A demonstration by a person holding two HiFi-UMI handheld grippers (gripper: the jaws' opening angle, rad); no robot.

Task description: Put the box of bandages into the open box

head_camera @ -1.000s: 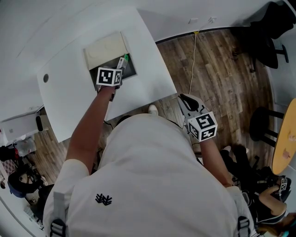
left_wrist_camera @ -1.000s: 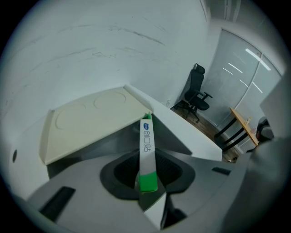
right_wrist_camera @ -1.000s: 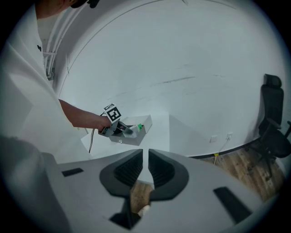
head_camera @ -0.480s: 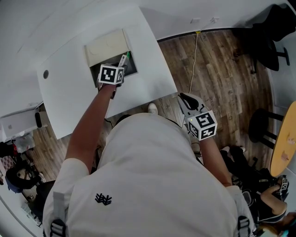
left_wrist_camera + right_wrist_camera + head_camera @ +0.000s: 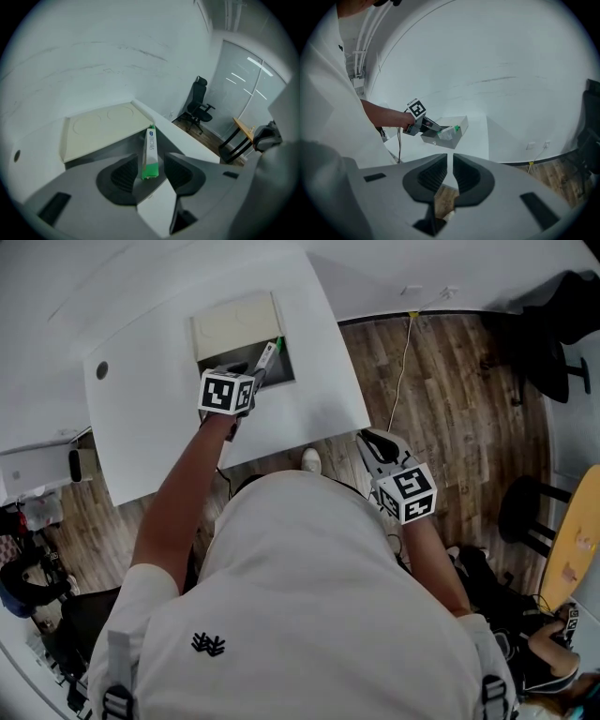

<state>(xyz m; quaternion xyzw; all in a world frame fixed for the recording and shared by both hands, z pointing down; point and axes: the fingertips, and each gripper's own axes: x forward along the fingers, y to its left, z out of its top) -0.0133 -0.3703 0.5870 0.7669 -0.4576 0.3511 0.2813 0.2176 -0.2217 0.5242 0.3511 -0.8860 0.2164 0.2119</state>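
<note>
**Bandage box let go inside the open box**

Over the white table [image 5: 141, 437], the left gripper [image 5: 251, 379] hangs above the open box [image 5: 234, 320], and the box of bandages [image 5: 150, 152] is right there in it. It's a slim white carton, long and narrow, with a bright green band at the end nearest the jaws and small blue print toward the far end. It sits in the grey inside of the open box, tilted, leaning along the right-hand wall, next to the cream lid that lies folded back flat.

Now the claw: the jaws have just been opening and stand wide apart. The carton's green end shows in the gap between them, but neither pad presses on it, so there's clear space on both sides. Released!

Off the table edge, over the wooden floor [image 5: 450, 381], the right gripper [image 5: 450, 171] is well apart from all this, its jaws clenched together with nothing between them.
</note>
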